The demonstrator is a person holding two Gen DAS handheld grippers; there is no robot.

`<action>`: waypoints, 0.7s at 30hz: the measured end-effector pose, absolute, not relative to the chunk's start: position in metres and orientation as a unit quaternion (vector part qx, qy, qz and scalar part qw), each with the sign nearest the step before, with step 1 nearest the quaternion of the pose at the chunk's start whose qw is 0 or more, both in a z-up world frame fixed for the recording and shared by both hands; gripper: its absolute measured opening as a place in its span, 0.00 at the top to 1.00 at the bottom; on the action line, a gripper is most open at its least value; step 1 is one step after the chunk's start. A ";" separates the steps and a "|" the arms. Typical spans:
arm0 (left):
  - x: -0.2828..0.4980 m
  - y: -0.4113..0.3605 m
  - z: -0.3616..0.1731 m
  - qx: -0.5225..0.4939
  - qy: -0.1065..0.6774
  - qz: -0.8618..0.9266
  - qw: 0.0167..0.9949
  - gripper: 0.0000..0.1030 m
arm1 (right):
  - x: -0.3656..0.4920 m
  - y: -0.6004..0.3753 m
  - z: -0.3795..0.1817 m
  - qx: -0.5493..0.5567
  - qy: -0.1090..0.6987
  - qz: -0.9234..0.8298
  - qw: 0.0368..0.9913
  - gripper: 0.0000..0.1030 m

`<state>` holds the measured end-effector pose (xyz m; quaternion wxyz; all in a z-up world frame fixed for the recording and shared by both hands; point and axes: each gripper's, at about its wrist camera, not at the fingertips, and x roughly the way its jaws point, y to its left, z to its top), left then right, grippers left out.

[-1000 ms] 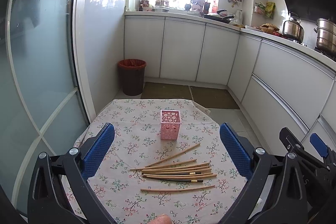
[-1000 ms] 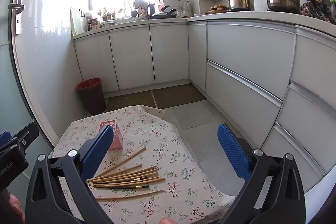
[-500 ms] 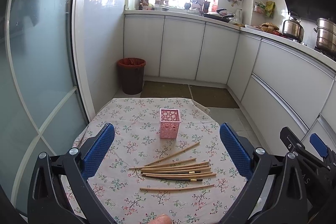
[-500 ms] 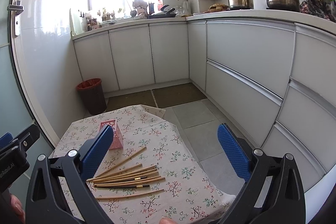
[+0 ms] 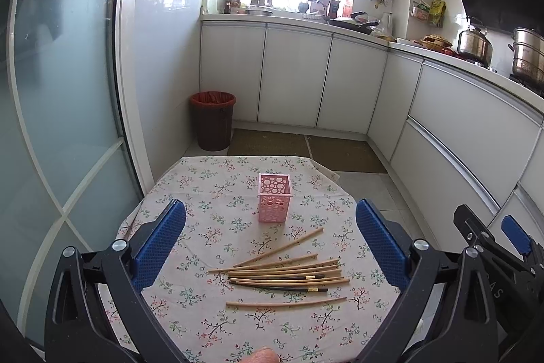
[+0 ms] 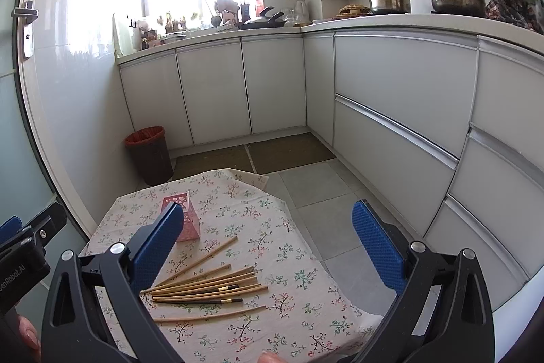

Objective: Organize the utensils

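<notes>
Several wooden chopsticks (image 5: 289, 273) lie in a loose fan on the floral tablecloth (image 5: 190, 213), two of them dark with gold bands. Behind them stands an empty pink perforated holder (image 5: 274, 198). My left gripper (image 5: 270, 240) hovers open above the table, its blue pads wide on either side of the pile. In the right wrist view the same chopsticks (image 6: 207, 286) lie low and left, and the pink holder (image 6: 187, 220) is partly hidden by the left pad. My right gripper (image 6: 267, 244) is open and holds nothing.
A red-lined bin (image 5: 212, 119) stands on the floor beyond the table, by a glass door (image 5: 61, 91). White cabinets (image 5: 295, 73) run along the back and right. The other gripper's body (image 5: 493, 247) shows at the right edge. Table edge drops to tiled floor (image 6: 323, 199).
Both views have shifted slightly; the table and holder sit a little higher in the left wrist view. The chopsticks and holder have not moved, and both grippers stay open.
</notes>
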<state>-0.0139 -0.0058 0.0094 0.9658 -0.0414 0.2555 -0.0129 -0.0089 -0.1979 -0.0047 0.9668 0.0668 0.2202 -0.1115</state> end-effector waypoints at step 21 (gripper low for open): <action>-0.013 -0.004 0.010 -0.044 0.262 -0.011 0.964 0.07 | -0.008 -0.198 -0.006 0.067 0.224 -0.111 0.966 0.06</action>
